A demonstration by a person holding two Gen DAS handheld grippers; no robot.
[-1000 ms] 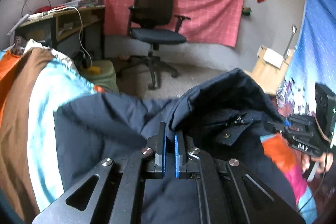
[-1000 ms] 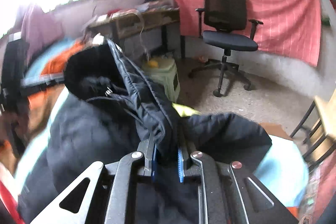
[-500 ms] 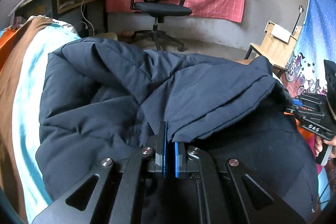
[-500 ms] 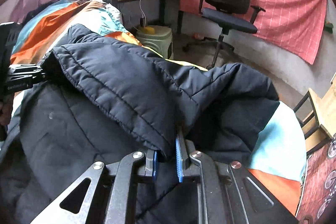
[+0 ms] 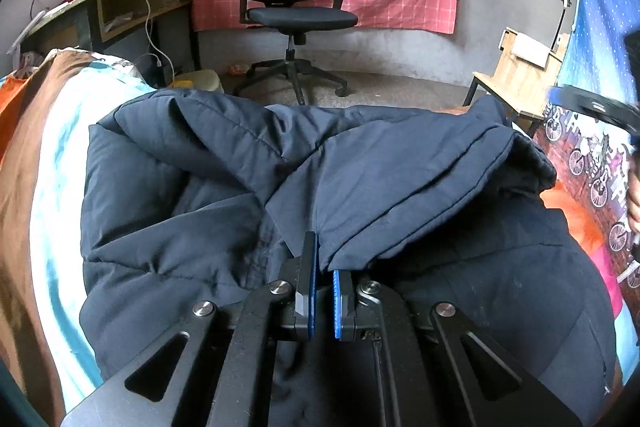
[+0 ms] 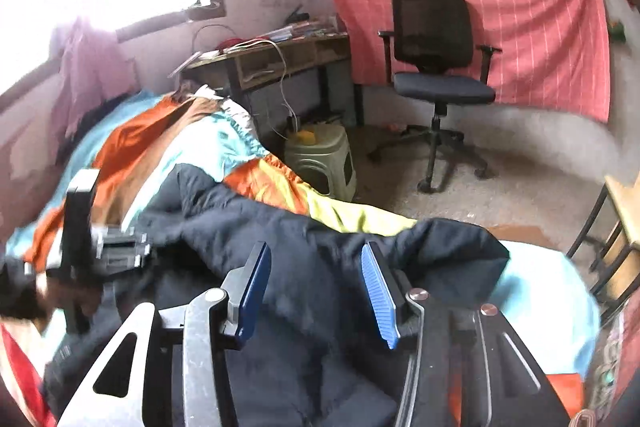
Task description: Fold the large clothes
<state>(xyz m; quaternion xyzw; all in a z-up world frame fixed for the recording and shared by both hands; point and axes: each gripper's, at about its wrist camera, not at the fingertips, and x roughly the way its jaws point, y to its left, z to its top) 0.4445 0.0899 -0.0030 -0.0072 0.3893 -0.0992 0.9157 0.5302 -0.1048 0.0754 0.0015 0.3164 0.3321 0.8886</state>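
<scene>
Bed, striped cover: 1 dark navy padded jacket lies on it, quilted, top part folded over the body. My left tool pinches a fold of its edge. My right tool is opening, pads off the jacket between them.

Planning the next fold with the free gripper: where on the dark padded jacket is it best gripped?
Probably the jacket's bunched end lying on the light blue sheet. It humps up with a free edge, so come from the near side. The right gripper is opening, gripping nothing.
</scene>
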